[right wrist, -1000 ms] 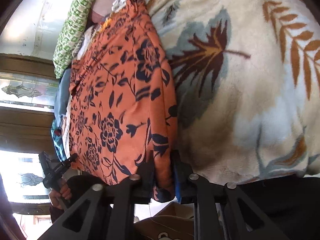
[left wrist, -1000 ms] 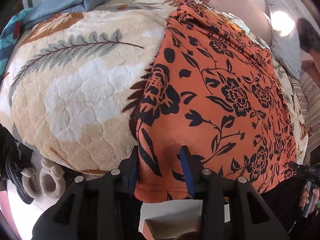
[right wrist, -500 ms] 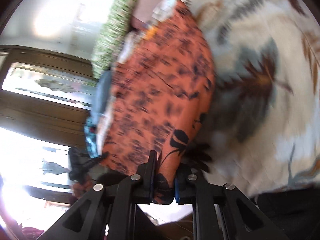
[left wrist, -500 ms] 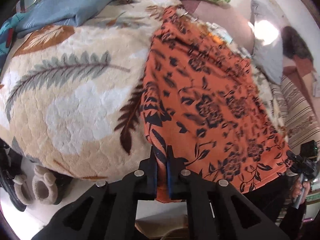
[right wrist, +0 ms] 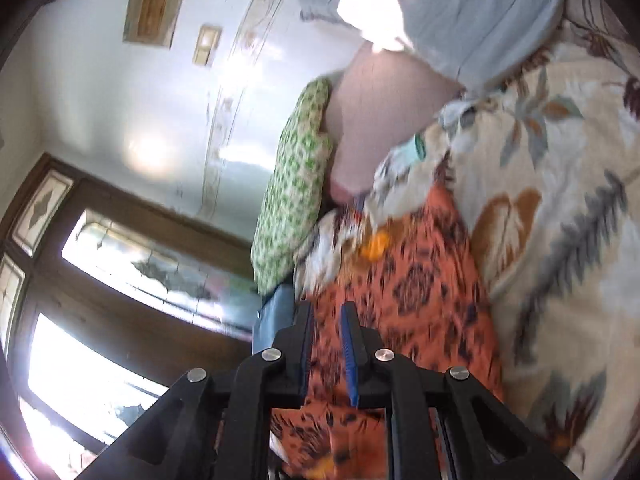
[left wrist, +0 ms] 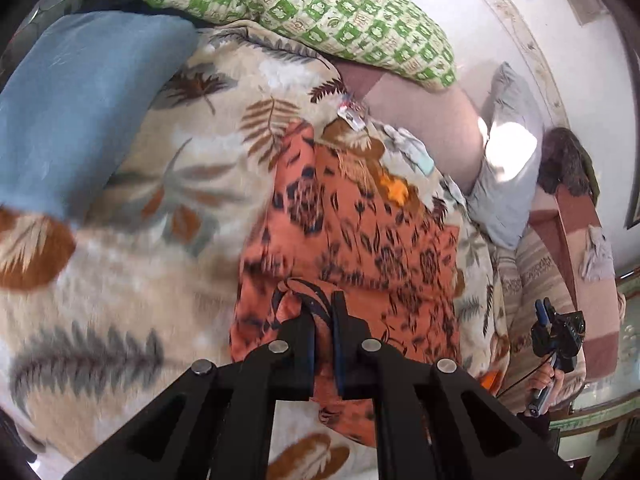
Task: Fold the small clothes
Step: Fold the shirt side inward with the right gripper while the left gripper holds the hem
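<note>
Both grippers found clamped on the orange floral garment (left wrist: 360, 240): left gripper (left wrist: 323, 312) pinching a bunched corner, right gripper (right wrist: 326, 320) nipping cloth between narrowly parted fingers. Noted near hem carried up off the bed edge and over the garment's middle, against one second prior, when laid flat on the leaf-print blanket (left wrist: 120, 240). Observed green pillow (left wrist: 320, 12) beyond.

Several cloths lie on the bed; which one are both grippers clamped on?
The orange black-flowered garment. The left gripper and right gripper each pinch its edge; the blue cloth and green-checked pillow lie untouched farther back.
</note>
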Motion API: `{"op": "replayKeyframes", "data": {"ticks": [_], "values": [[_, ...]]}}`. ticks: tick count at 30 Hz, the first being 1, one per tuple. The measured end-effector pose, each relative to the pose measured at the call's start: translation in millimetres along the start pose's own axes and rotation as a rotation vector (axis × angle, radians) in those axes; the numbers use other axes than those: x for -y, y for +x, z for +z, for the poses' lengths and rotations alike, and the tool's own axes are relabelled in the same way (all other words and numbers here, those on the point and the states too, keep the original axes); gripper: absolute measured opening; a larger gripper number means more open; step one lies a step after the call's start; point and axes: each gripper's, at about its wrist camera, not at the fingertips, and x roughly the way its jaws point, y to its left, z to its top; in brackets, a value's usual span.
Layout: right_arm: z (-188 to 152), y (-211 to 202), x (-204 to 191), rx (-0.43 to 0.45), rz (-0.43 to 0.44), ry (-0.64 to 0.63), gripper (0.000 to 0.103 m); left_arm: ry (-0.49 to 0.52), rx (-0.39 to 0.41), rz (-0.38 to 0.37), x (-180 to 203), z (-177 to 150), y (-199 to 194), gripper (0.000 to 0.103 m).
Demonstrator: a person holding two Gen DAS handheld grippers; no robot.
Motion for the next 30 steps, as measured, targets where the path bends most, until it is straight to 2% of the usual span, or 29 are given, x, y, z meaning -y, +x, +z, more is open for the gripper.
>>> {"op": "replayKeyframes", "data": {"ticks": [1,2,4,6,8,10,12,13,15,16,18,19,21,23,30], "values": [[17,10,1,0.005,-0.015,-0.002,0.015,0.007,-0.005,0.021,3,13,10,0.007],[32,23,0,-0.005,-0.067,-0.031,0.015,0.005,-0.011,0.032,4,21,19,0.007],[49,41,2,-0.041,-0.169,-0.071,0.017,-0.001,-0.01,0.015,3,27,30,0.007],[41,56,5,-0.121,-0.141,-0.073,0.018,0.023,-0.002,0.031,4,21,36,0.007],[13,68,4,-0.239,-0.202,-0.135,0.019,0.022,0.007,0.025,-1,8,35,0.007],[-31,75,1,-0.341,-0.282,-0.234,0.021,-0.012,0.021,0.025,-10,-5,29,0.007],[-72,74,8,-0.428,-0.259,-0.22,0.021,-0.048,0.041,0.012,-19,-19,15,0.007],[-93,71,9,-0.449,-0.253,-0.221,0.025,-0.059,0.05,0.011,-21,-26,8,0.007],[-128,62,-5,-0.449,-0.29,-0.332,0.035,-0.066,0.064,0.016,-22,-39,-7,0.007],[-144,61,-13,-0.456,-0.283,-0.373,0.05,-0.068,0.068,0.016,-21,-47,-15,0.007],[-163,61,-23,-0.481,-0.236,-0.372,0.076,-0.065,0.081,0.018,-18,-59,-28,0.007],[-171,63,-29,-0.485,-0.233,-0.364,0.076,-0.059,0.089,0.019,-14,-66,-34,0.007],[-184,69,-39,-0.484,-0.281,-0.391,0.076,-0.05,0.098,0.018,-9,-77,-43,0.007],[-201,75,-53,-0.458,-0.401,-0.476,0.076,-0.05,0.103,0.015,-7,-88,-49,0.007],[-249,114,-75,-0.429,-0.647,-0.709,0.076,-0.073,0.104,-0.01,-11,-108,-58,0.007]]}}
